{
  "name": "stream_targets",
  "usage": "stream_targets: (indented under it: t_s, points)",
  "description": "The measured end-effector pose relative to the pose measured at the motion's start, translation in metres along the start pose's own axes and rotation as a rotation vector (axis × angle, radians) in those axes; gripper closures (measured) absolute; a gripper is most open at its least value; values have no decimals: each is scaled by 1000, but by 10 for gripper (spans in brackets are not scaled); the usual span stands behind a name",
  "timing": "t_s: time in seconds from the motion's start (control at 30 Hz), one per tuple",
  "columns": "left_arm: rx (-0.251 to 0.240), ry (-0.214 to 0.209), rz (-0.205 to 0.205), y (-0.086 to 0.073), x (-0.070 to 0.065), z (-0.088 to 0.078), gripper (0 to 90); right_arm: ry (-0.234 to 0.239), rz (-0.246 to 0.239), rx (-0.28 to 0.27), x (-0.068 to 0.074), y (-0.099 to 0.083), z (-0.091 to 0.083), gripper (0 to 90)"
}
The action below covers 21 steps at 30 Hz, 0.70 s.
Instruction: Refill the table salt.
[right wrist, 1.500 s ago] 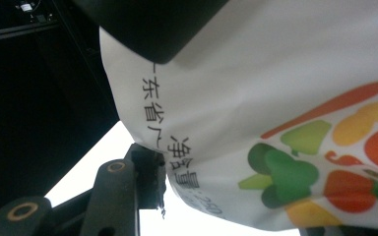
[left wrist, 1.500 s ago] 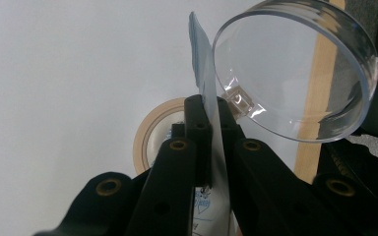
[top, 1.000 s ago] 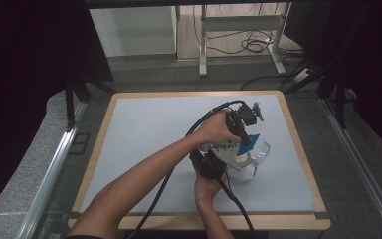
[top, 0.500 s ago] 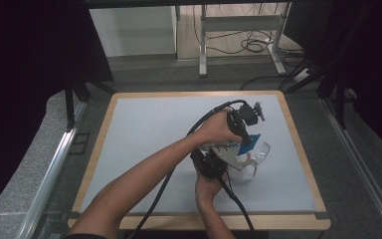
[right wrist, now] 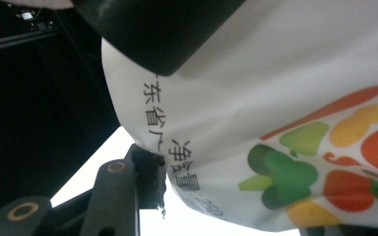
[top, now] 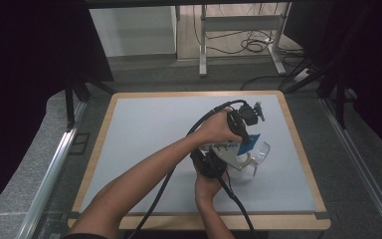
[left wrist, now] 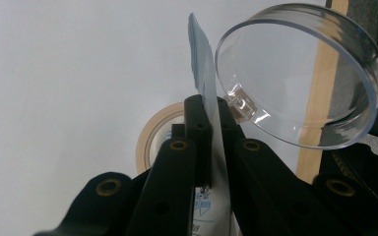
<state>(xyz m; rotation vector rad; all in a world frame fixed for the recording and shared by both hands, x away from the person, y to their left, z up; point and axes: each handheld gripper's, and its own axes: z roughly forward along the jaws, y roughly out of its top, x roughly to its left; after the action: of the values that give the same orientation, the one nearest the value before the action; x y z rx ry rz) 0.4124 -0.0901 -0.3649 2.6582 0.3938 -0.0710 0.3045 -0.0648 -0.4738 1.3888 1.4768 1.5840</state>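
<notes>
Your left gripper [left wrist: 211,128] has its jaws clamped tight on the thin blue-and-white packet [left wrist: 203,73], held edge-up with its top right beside the rim of the clear cup [left wrist: 300,73]. A tape roll [left wrist: 150,137] lies on the table [top: 144,129] beyond. Over to your right gripper [top: 214,164]: it sits low by the cup, jaws partly closed, the packet's printed face [right wrist: 275,123] close in front of its camera; I can't tell what it grips. Careful: the cup is tilted, and any push from the packet could tip it or miss the mouth.

Blue-edged white packet [left wrist: 203,73] with vegetable print, clear cup [left wrist: 300,73], possibly beige tape roll [left wrist: 150,135]
</notes>
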Motion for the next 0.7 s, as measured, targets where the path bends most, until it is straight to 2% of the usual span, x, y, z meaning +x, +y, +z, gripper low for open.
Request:
stream_targets:
  t_s: [0.7]
  points:
    - [0,-1,2,1,0,1,899,-2,-4,-1,-1,1,0,529]
